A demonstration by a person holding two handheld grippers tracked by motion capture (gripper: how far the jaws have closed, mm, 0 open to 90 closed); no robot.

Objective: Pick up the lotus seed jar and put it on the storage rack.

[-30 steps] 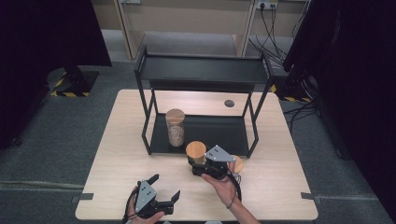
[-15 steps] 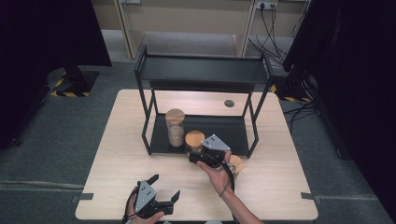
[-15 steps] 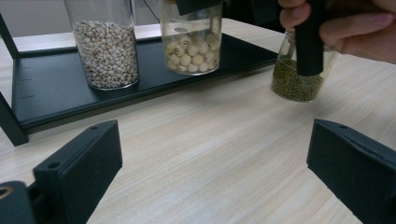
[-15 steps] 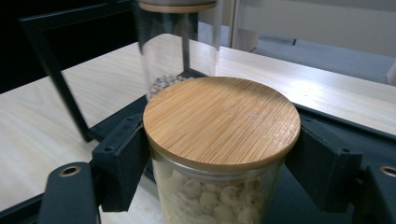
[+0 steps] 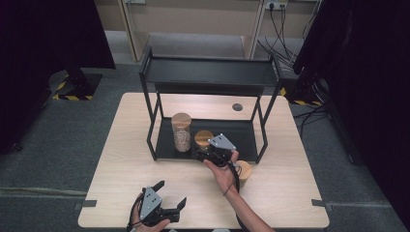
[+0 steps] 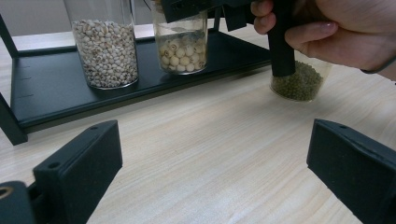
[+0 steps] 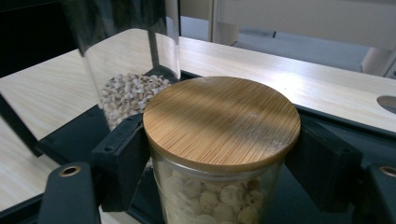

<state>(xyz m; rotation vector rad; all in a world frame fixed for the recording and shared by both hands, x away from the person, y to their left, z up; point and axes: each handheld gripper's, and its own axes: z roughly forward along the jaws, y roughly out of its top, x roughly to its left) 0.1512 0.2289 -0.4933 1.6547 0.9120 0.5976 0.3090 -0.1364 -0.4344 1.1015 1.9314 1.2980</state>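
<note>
My right gripper (image 5: 205, 150) is shut on a short glass jar (image 7: 222, 121) with a bamboo lid (image 5: 203, 138) and round pale seeds inside. In the left gripper view this jar (image 6: 182, 46) is over the front of the black rack's lower shelf (image 6: 60, 100), its base at or just above the shelf. A tall jar of small pale grains (image 5: 182, 131) stands on the same shelf just to its left. My left gripper (image 5: 171, 192) rests near the table's front edge, open, with bare tabletop between its jaws (image 6: 215, 158).
A low jar of green beans (image 5: 243, 173) stands on the table just right of my right hand (image 6: 336, 32). The black two-level rack (image 5: 208, 72) takes up the table's far middle. A round cable hole (image 5: 237, 107) lies behind it.
My right gripper has carried the short jar away from me, from over the table in front of the rack in under its top shelf, beside the tall jar. My left gripper has stayed put.
</note>
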